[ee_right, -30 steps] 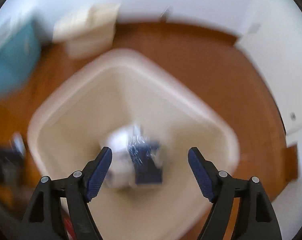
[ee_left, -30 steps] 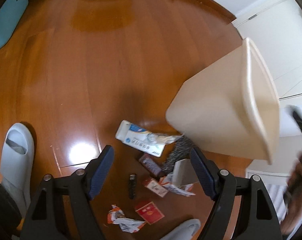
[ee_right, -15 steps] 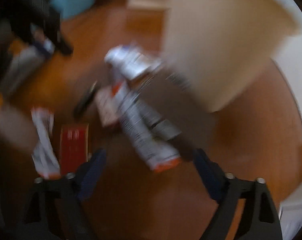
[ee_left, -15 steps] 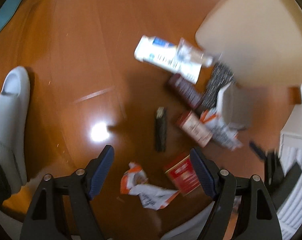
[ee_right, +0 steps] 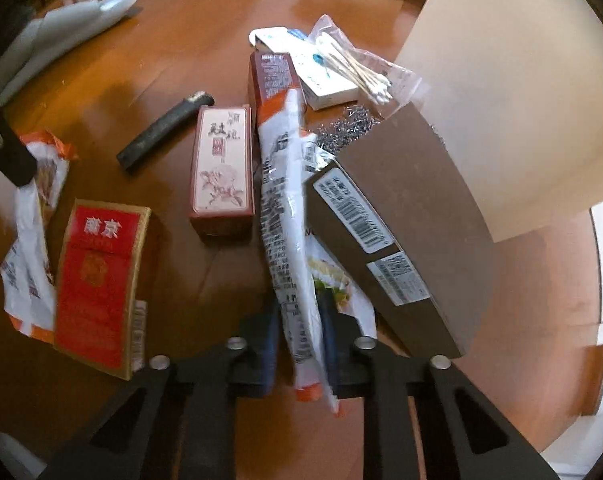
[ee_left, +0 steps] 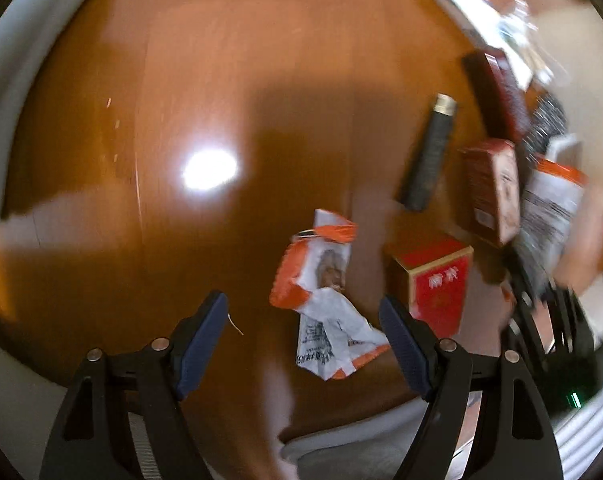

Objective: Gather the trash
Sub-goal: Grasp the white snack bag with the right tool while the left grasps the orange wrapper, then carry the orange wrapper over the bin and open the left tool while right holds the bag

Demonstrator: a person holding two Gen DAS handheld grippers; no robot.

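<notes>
The long white-and-orange wrapper (ee_right: 287,216) lies on the wood floor (ee_right: 181,52) beside the brown box (ee_right: 401,208), its near end clamped in the right gripper (ee_right: 301,354). Left gripper (ee_left: 303,344) hovers open over a crumpled wrapper (ee_left: 325,300).

A long white snack wrapper (ee_right: 289,216) with orange ends and black print is clamped between the right jaws, its length running away from them over the pile. Left of those jaws lies a red and gold cigarette pack (ee_right: 97,288), flat; ahead and left, a pink floral box (ee_right: 221,168) and a black lighter (ee_right: 161,132). Just right, a brown cardboard box (ee_right: 401,236) tilts against the beige bin (ee_right: 513,92). Farther ahead sit a bag of cotton swabs (ee_right: 357,68) and a white carton (ee_right: 321,76). A crumpled orange and white wrapper (ee_left: 325,300) lies between the open left jaws.
</notes>
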